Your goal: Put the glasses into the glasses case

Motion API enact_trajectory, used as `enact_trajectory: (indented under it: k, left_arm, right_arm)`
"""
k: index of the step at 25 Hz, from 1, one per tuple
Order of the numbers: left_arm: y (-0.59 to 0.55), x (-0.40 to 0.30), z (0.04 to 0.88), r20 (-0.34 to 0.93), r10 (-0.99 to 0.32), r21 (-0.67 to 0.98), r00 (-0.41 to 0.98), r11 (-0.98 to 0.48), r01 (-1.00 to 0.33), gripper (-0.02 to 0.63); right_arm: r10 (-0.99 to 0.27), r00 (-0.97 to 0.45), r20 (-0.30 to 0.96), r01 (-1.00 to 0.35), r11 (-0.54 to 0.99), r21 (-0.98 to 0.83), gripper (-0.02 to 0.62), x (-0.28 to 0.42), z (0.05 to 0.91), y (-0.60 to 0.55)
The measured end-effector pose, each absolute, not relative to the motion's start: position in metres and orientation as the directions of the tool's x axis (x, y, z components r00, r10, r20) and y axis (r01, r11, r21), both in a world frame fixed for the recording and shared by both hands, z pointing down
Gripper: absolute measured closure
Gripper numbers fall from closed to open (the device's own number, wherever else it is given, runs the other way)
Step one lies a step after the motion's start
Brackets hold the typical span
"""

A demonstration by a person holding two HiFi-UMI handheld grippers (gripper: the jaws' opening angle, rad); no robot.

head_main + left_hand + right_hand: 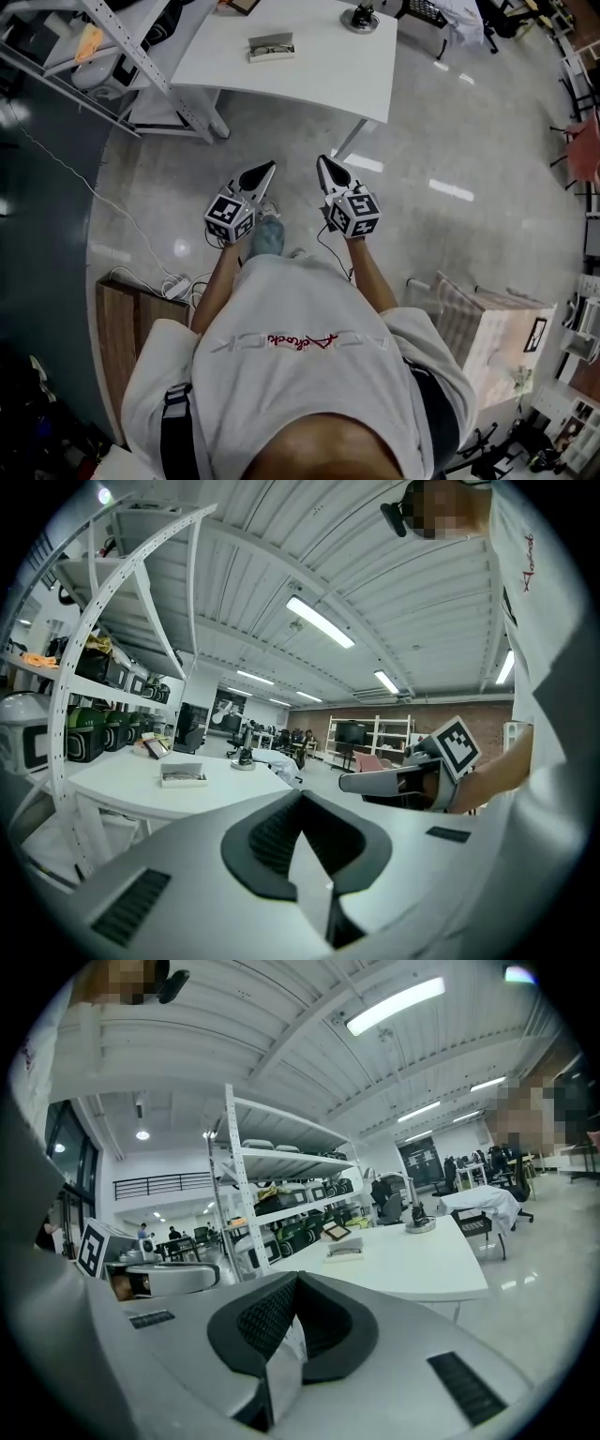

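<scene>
A pale glasses case [271, 46] lies on the white table [309, 75] ahead of me, and dark glasses seem to rest on or in it; it is too small to tell which. The case also shows in the left gripper view [183, 775] and the right gripper view [345, 1252]. My left gripper [270, 166] and right gripper [322, 159] are held side by side over the floor, well short of the table. Both point at it with tips together and nothing between them. Each gripper view shows the other gripper beside it: the right gripper [403, 780], the left gripper [169, 1279].
A metal shelf rack [122, 56] with gear stands left of the table. A black round-based object [360, 19] sits at the table's far end. A wooden box [127, 328] with a power strip lies at my left, and a pale crate [497, 337] at my right.
</scene>
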State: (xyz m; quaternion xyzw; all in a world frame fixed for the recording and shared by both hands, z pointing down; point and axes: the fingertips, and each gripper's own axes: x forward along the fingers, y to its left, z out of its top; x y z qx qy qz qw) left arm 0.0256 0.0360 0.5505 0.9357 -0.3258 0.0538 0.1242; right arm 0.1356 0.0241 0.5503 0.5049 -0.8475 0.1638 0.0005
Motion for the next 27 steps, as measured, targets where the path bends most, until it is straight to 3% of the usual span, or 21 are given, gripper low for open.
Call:
enact_trajectory:
  k: [12, 27]
  left_arm:
    - [0.121, 0.032, 0.559, 0.173, -0.603, 0.206, 0.778, -0.751, -0.628, 0.583]
    - [0.143, 0.041, 0.550, 0.142, -0.590, 0.188, 0.795, -0.772, -0.607, 0.583]
  right_arm:
    - [-0.846, -0.508, 0.161, -0.848, 0.458, -0.269, 0.578, 0.134, 0.562, 0.106]
    - [-0.846, -0.515, 0.137, -0.851, 0.485, -0.202, 0.578, 0.132, 0.546, 0.130]
